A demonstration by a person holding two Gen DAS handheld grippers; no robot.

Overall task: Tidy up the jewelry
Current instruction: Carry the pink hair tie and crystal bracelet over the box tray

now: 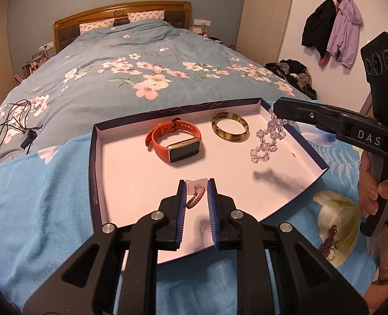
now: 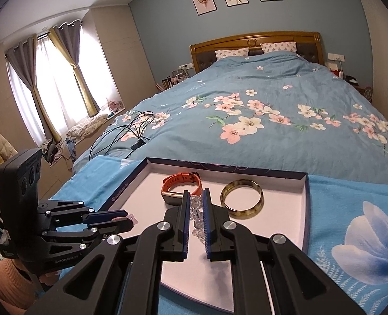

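A shallow white tray (image 1: 120,173) with dark blue walls lies on a light blue blanket at the foot of the bed. In it rest an orange smartwatch (image 1: 177,141) and a tortoiseshell bangle (image 1: 230,130). My left gripper (image 1: 196,185) is shut on a small clear bag holding a pink braided bracelet (image 1: 195,197), low over the tray's near part. My right gripper (image 2: 196,197) is shut on a clear crystal bead bracelet (image 1: 267,141), which dangles over the tray's right side; the beads (image 2: 197,218) show between its fingers. The left gripper (image 2: 131,220) also appears in the right wrist view.
A purple bead piece with a ring (image 1: 329,241) lies on the blanket (image 1: 36,210) right of the tray. Black cables (image 1: 12,120) sprawl on the floral duvet at left. A person's hand (image 1: 375,191) holds the right gripper's handle. Coats (image 1: 333,31) hang on the far wall.
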